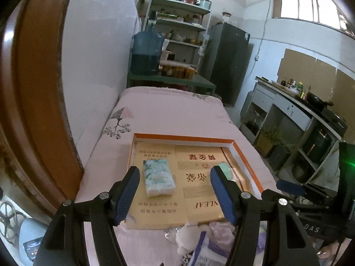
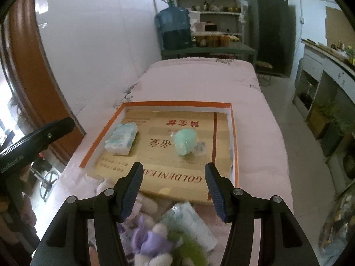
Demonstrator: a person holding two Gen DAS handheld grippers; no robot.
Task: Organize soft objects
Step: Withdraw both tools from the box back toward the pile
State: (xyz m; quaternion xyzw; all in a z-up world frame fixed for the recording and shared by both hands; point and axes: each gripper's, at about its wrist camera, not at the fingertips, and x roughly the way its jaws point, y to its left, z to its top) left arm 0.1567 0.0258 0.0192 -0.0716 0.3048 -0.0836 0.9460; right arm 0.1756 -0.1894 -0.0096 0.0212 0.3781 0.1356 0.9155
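An orange-rimmed shallow box (image 1: 244, 155) (image 2: 234, 133) lined with yellow cardboard lies on the pink bed. In it lie a tissue pack (image 1: 158, 177) (image 2: 121, 138) at the left and a mint-green soft ball in plastic wrap (image 2: 185, 143) at the right, partly hidden in the left wrist view (image 1: 226, 169). My left gripper (image 1: 175, 197) is open and empty above the box's near part. My right gripper (image 2: 174, 190) is open and empty above the box's near edge. A pile of soft things lies in front of the box: white plush (image 1: 188, 232), purple and green plush (image 2: 155, 239), another tissue pack (image 2: 193, 223).
The bed (image 2: 199, 82) runs along a white wall on the left, with a brown wooden door frame (image 1: 37, 88). A green table with a water jug (image 1: 146, 53), shelves and a dark fridge (image 1: 228, 62) stand beyond. A kitchen counter (image 1: 299, 110) lines the right.
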